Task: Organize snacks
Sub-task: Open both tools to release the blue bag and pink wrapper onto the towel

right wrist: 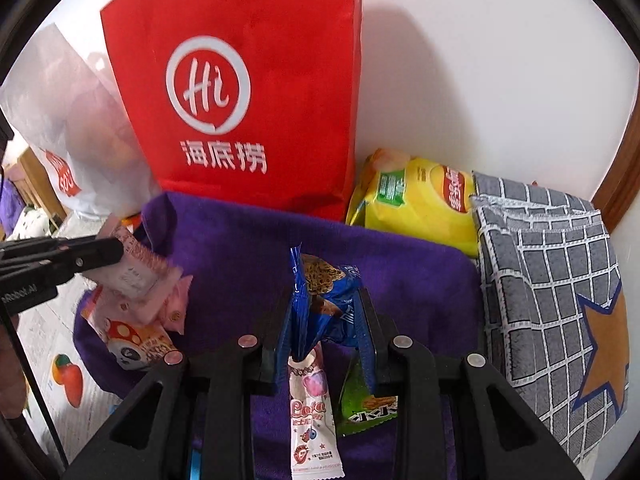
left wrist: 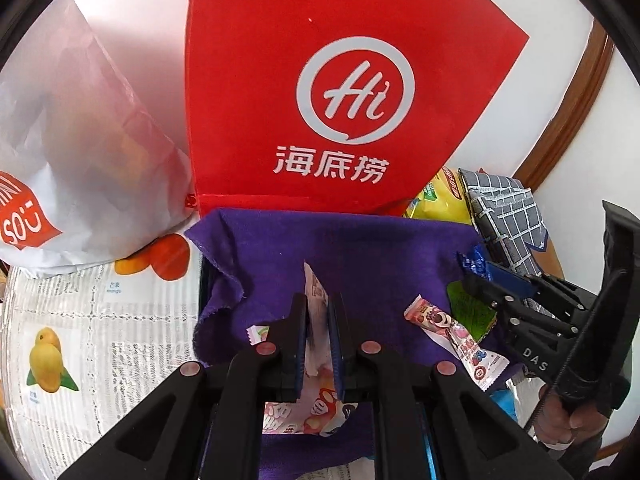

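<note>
Left hand-held gripper (left wrist: 318, 320) clamped on pink-white snack packet (left wrist: 316, 300) | right hand-held gripper (right wrist: 326, 320) clamped on blue cookie packet (right wrist: 324, 284) | both above purple cloth (right wrist: 400, 272)

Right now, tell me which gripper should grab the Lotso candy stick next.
Neither is free, but right gripper is nearer: Lotso candy stick lies directly beneath it. It holds blue snack packet; left gripper clamps a pink-white packet.

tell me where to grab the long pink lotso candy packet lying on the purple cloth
Take the pink packet across its narrow middle, from above. It lies flat on the purple cloth, its long sides exposed; the green packet crowds one side, so stay narrow.
</note>
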Tool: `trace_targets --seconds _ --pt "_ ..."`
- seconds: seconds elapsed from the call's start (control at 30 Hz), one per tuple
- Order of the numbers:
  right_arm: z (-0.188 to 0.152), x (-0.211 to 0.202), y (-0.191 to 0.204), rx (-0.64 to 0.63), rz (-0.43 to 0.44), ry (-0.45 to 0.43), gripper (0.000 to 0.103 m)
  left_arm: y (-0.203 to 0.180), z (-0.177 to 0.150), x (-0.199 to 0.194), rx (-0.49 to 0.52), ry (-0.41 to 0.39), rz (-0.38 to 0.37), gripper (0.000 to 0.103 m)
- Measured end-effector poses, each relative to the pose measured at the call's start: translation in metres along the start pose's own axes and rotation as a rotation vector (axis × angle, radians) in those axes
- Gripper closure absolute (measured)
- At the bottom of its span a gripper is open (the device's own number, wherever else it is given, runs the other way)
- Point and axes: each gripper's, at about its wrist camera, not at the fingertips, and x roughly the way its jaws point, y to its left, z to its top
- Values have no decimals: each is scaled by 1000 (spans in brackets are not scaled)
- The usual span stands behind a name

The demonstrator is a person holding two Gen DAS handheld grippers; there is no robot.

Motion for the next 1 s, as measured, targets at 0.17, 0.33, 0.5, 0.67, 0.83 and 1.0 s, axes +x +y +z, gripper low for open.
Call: trace_targets --seconds 0.17,0.33,0.5,0.67,0.83,1.0 --pt "-1 3 2 -18 -10 12 74 -1 -1 5 2 13 1 92" --pt "-1 7 2 -19 -9 27 74 -1 -2 11 -2 39 -3 92" --pt "-1 8 3 -22 -12 28 74 -3 -3 12 7 48 -4 92" --pt "-1 9 2 -20 -16 37 74 -5 -4 13 9 52 -2 92" --pt "-1 5 2 -22 -23 30 69 -6 -3 9 4 54 -19 75" --pt "1 -5 1 -6 -16 11 56 -10 -1 -4 15 25 -29 53"
